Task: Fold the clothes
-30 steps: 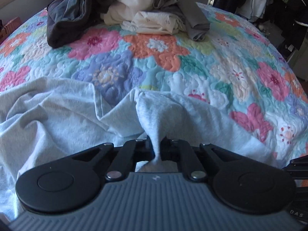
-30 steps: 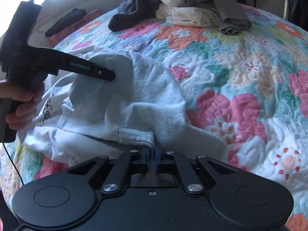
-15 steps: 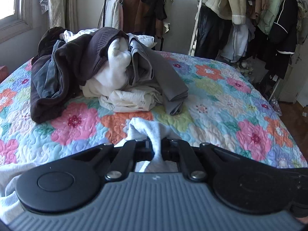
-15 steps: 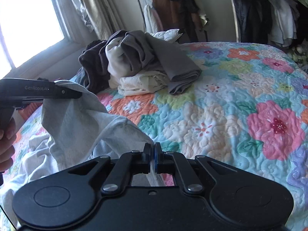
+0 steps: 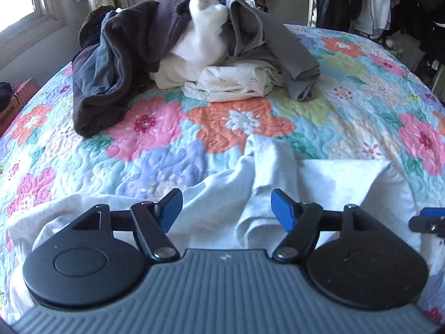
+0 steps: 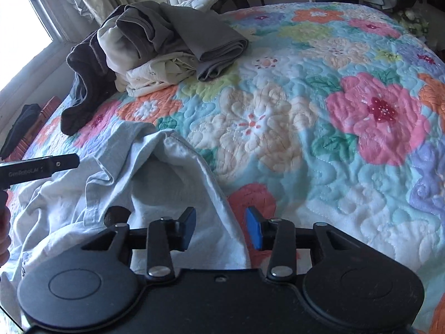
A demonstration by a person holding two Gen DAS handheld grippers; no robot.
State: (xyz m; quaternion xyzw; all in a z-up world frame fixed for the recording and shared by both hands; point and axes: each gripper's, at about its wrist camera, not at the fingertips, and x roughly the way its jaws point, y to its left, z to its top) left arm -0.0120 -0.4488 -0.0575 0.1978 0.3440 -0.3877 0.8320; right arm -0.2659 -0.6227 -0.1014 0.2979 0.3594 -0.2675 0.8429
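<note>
A pale grey-white garment lies crumpled on the floral quilt just ahead of both grippers. My left gripper has its jaws opening; a fold of the garment rises between the blue pads without being pinched. In the right wrist view the same garment spreads to the left, its hem running between the opening jaws of my right gripper, loose from the pads. The left gripper's finger shows at that view's left edge over the cloth.
A heap of unfolded clothes, dark brown, white and grey, sits at the far side of the bed. A clothes rack hangs full at the back right. A window and a wooden piece of furniture lie to the left.
Both grippers were shut on the pale garment, lifted it and carried it forward; now both have opened and the garment has dropped onto the quilt.
</note>
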